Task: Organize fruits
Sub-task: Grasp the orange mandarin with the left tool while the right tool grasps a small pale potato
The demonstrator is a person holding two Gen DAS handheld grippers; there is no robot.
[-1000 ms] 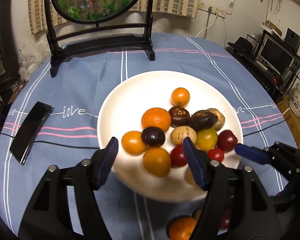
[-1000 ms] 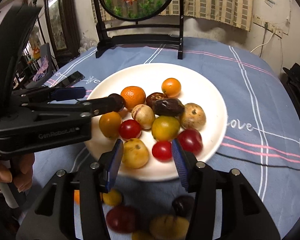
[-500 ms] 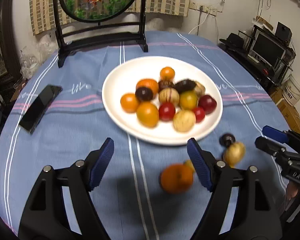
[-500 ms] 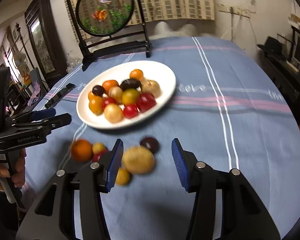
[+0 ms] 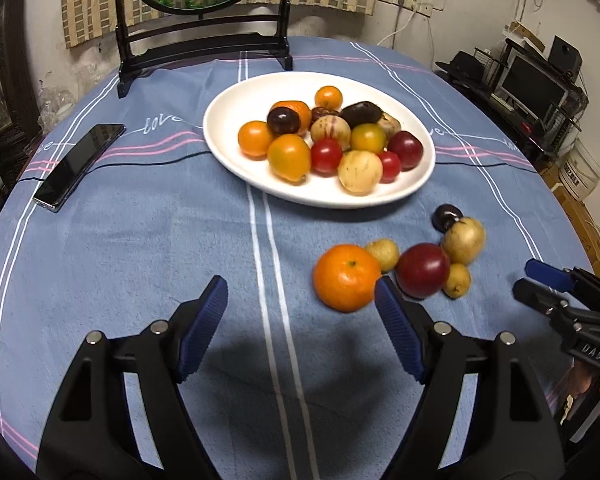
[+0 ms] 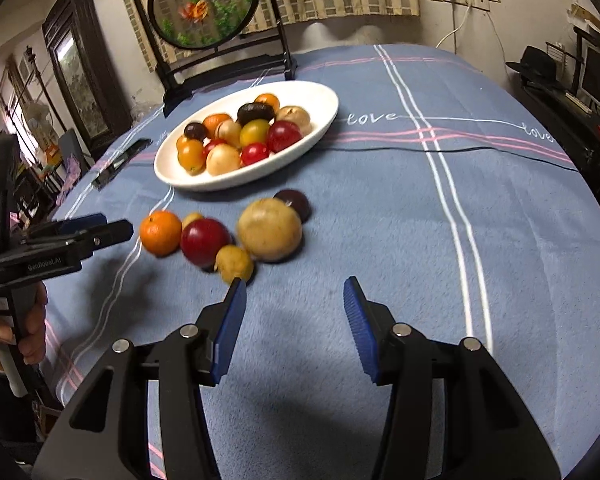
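Fruit sorting partly done: white plate [image 5: 420,184] already heaped.
Six loose fruits [image 6: 269,229] left on cloth; left gripper [image 5: 300,312] and right gripper [image 6: 294,316] gaping, empty.

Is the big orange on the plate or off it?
Off. The big orange lies on the blue cloth, nearer the camera than the white plate.

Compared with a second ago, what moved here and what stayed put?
Both grippers, left and right, drew back from over the plate to the loose fruit in front of it, nothing gripped. The left jaws widened. Plate, fruit and phone stayed put.
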